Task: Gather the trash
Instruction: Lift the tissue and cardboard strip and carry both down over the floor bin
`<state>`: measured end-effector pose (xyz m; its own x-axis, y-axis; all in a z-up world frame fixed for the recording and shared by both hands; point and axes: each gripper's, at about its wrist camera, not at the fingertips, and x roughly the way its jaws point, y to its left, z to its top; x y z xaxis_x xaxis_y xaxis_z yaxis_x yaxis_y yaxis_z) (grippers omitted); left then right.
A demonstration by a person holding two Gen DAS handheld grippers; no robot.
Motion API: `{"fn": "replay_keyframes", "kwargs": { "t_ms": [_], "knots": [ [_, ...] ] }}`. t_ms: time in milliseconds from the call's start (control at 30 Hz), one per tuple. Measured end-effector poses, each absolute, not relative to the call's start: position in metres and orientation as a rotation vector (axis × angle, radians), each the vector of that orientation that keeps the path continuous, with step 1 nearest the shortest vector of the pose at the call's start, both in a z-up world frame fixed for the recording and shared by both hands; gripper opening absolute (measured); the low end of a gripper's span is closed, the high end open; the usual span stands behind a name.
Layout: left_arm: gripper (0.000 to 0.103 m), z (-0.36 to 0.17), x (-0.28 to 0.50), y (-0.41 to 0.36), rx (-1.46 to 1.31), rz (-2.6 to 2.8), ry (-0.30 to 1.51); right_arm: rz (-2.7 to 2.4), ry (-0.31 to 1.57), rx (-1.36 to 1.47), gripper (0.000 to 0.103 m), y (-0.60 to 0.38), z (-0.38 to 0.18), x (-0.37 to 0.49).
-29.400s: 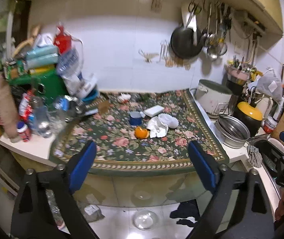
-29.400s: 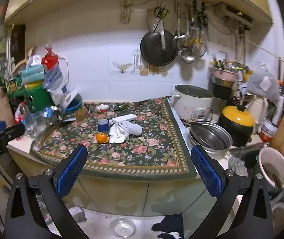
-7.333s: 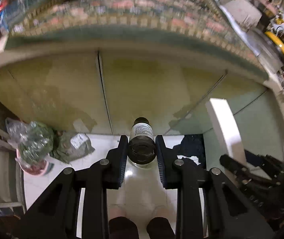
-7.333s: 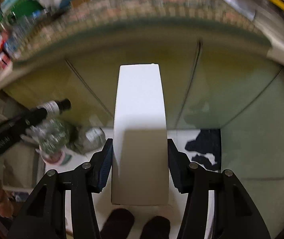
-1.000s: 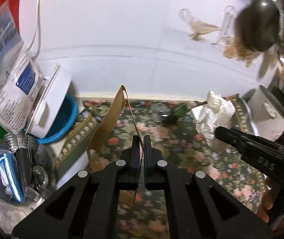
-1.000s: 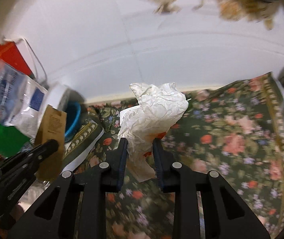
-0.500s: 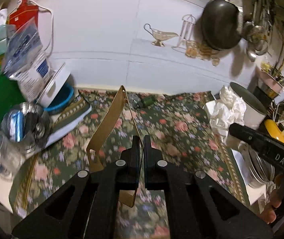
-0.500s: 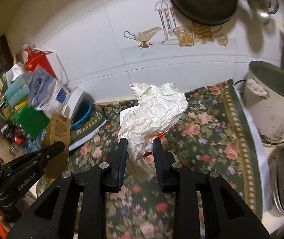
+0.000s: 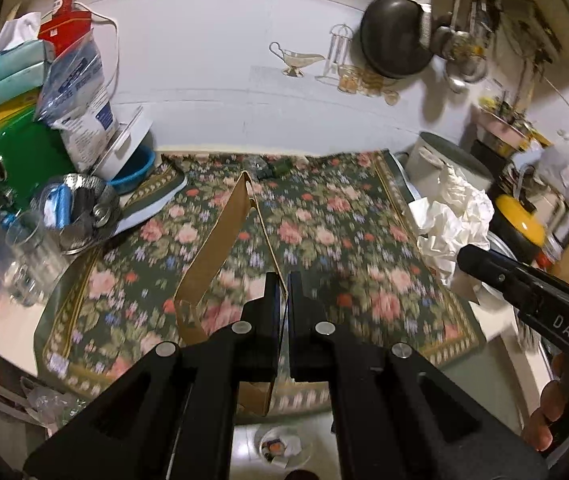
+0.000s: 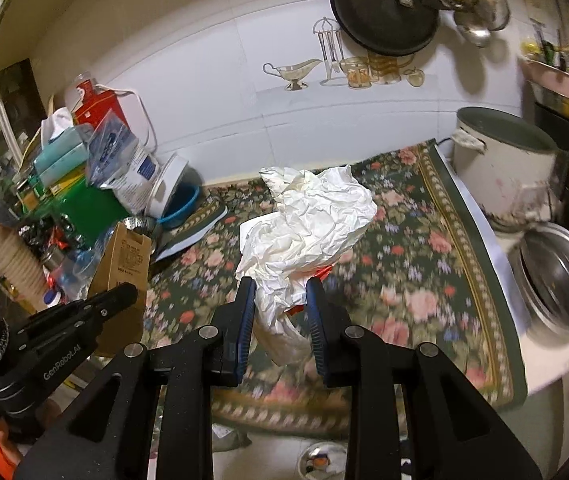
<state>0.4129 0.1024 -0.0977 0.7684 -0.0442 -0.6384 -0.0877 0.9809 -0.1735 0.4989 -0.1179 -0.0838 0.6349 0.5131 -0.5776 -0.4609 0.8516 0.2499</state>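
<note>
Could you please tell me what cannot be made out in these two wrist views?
- Left wrist: lower end of the brown cardboard box, hidden behind the left claw.
- Right wrist: the red scrap under the crumpled white paper, mostly covered.
- Both views: contents of the clear bowl on the floor, too small.

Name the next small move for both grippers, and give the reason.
Probably carry both loads on past the counter edge toward the bowl on the floor: the left gripper pinches a flattened brown box, and the right gripper clamps crumpled white paper.
</note>
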Motion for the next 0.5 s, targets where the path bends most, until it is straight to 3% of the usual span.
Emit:
{"fn": "replay_keyframes", "kwargs": {
  "t_ms": [500],
  "knots": [
    [0.002,-0.128,0.288,0.126,-0.189,0.000,0.781,0.502,0.771,0.105,0.024,-0.095,-0.113,0.369]
  ]
}}
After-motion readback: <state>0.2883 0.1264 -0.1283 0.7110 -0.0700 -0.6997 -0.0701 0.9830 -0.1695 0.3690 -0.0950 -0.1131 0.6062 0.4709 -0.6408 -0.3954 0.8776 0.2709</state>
